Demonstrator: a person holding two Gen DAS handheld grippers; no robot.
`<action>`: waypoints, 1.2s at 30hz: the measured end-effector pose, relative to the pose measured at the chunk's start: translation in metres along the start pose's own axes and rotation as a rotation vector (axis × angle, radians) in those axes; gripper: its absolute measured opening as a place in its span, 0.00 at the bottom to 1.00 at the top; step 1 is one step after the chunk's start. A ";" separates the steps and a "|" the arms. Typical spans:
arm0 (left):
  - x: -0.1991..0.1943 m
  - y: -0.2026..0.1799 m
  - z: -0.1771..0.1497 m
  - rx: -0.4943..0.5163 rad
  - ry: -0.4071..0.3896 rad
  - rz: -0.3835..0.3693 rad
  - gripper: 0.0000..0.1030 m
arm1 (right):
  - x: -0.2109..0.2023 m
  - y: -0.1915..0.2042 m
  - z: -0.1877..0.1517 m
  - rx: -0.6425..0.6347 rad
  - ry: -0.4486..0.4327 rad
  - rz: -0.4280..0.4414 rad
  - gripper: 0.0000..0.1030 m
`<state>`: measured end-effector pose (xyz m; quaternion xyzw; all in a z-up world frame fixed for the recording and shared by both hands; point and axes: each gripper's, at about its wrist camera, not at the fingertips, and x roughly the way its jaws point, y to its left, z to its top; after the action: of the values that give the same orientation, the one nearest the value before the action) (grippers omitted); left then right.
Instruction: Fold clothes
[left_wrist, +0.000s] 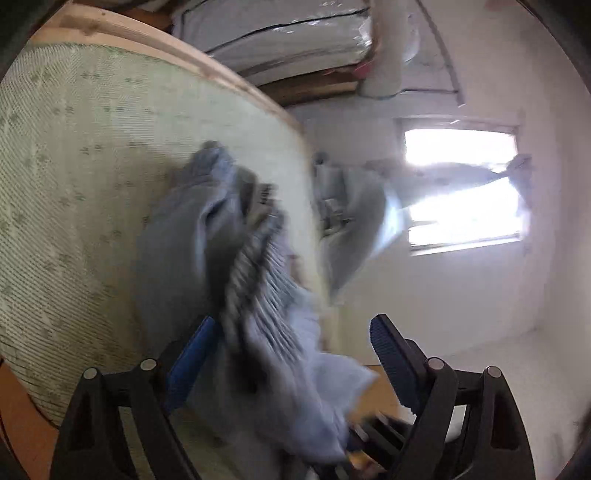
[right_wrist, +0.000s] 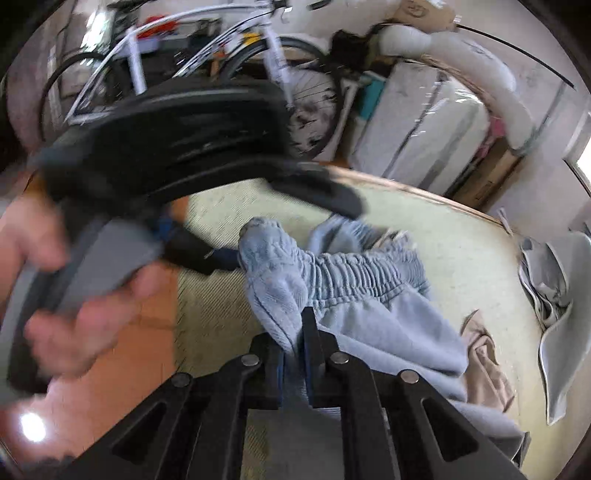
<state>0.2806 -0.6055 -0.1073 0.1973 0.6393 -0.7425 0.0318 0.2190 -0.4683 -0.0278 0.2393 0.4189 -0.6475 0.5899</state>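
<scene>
Fabric of a light blue fleece garment with a gathered elastic waistband (right_wrist: 354, 280) lies bunched on a pale green woven mat with a wooden border (right_wrist: 461, 258), near the mat's left edge, where orange-brown floor (right_wrist: 140, 302) begins. The right tongs (right_wrist: 295, 332) stand nearly closed, pinching a fold of that garment between their blue pads, just below the waistband.

The left tongs (left_wrist: 291, 332) stand wide apart, gripping nothing; blurred blue cloth hangs loosely between the fingers, touching the left pad (left_wrist: 192, 358) and clear of the right one. In the right wrist view the black body of the left tool crosses above the garment, held by the person's hand (right_wrist: 74, 288) out over the floor.

On the mat's right side, well apart from the blue garment, lies a crumpled grey cloth (right_wrist: 554, 295), and a beige cloth (right_wrist: 484, 354) sits just beside the blue fabric's lower edge. Bare mat lies open between the waistband and the far wooden border. Beyond that border stand a white bicycle (right_wrist: 207, 66) and plastic-wrapped white bundles (right_wrist: 424, 140), crowding the far side.
</scene>
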 end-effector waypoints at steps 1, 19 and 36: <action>0.002 -0.001 -0.002 0.011 0.005 0.019 0.77 | -0.009 0.000 -0.008 -0.006 -0.004 0.014 0.09; -0.002 -0.049 0.025 0.200 -0.031 0.262 0.06 | -0.080 -0.054 -0.191 0.278 0.109 -0.287 0.50; -0.009 0.013 -0.042 -0.071 -0.113 0.306 0.67 | -0.068 -0.072 -0.196 0.394 0.042 -0.338 0.45</action>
<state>0.3031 -0.5693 -0.1204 0.2488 0.6248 -0.7159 0.1875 0.1263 -0.2718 -0.0589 0.2894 0.3308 -0.8008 0.4068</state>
